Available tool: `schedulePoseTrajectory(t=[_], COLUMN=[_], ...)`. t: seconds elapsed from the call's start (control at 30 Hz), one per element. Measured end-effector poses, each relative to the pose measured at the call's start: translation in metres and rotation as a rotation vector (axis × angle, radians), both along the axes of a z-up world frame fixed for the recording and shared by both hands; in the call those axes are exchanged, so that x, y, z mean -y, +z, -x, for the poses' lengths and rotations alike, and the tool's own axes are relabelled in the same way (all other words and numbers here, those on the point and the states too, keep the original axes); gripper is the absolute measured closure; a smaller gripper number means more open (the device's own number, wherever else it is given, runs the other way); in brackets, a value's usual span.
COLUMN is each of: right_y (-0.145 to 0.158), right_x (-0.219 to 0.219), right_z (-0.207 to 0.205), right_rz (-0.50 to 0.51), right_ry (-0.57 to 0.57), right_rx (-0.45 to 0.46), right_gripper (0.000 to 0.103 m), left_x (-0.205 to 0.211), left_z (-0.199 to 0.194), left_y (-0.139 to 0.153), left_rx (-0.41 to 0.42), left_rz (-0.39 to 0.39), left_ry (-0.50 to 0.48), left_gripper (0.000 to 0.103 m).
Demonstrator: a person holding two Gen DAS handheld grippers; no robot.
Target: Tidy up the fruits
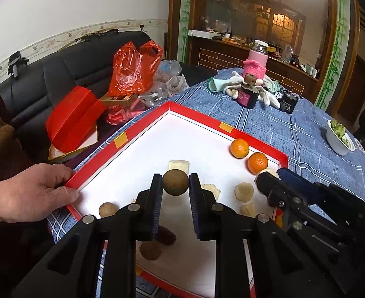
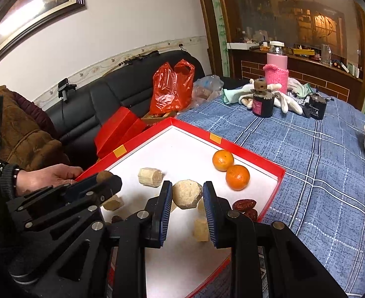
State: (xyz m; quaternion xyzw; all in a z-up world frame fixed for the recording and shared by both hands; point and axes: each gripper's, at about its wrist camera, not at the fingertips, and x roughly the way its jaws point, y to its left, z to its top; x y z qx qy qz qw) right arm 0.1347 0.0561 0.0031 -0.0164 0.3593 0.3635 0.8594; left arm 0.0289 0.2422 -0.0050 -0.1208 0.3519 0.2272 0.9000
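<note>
A bare hand [image 1: 31, 193] steadies the left rim of the red-edged tray [image 1: 142, 121]. The left gripper [image 1: 175, 186] is clamped on a brown round fruit [image 1: 175, 183], lifted over the tray's white floor. Further right, the right gripper [image 2: 187, 196] pinches a pale peeled chunk [image 2: 187, 194]. Two oranges [image 2: 237, 177] sit by the right rim. Sorting seems mid-carry; next, each piece likely needs setting beside its own kind, then the jaws opening.
</note>
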Motion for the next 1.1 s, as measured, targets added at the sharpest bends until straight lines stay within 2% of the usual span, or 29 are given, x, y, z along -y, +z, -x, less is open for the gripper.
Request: schedulePoseTrajectory(t=[0.77,0.9,0.97,1.03,1.07,1.1], right_y=[-0.013,-0.015,-0.018,-0.021,-0.021,-0.021], right_x=[-0.015,-0.017,-0.018,-0.019,-0.018,-0.016], right_z=[-0.017,-0.02,-0.024,-0.026,-0.026,-0.026], right_rz=[0.034,0.04,0.052,0.063,0.075,0.078], right_ry=[-0.001,-0.007,-0.016,-0.008,-0.018,-0.029], right_rx=[-0.026,-0.029,-0.038,-0.054,-0.046,-0.042], right_gripper=[0.077,0.077,0.076,0.055,0.052,0.043], left_x=[-0.015,-0.021,-0.023,-0.024,-0.025,-0.025], left_z=[-0.019,-0.023,-0.028,-0.028,-0.027,-0.026], left_y=[-0.011,-0.014,-0.018,-0.021,-0.021,-0.021], left_rx=[-0.037,-0.043,-0.073,-0.088,-0.091,-0.094], left_rz=[0.006,0.036,0.051,0.058,0.053,0.049], left_ry=[0.015,0.015,0.013,0.02,0.033,0.037], left_gripper=[0.084,0.084,0.084,0.083,0.083,0.081])
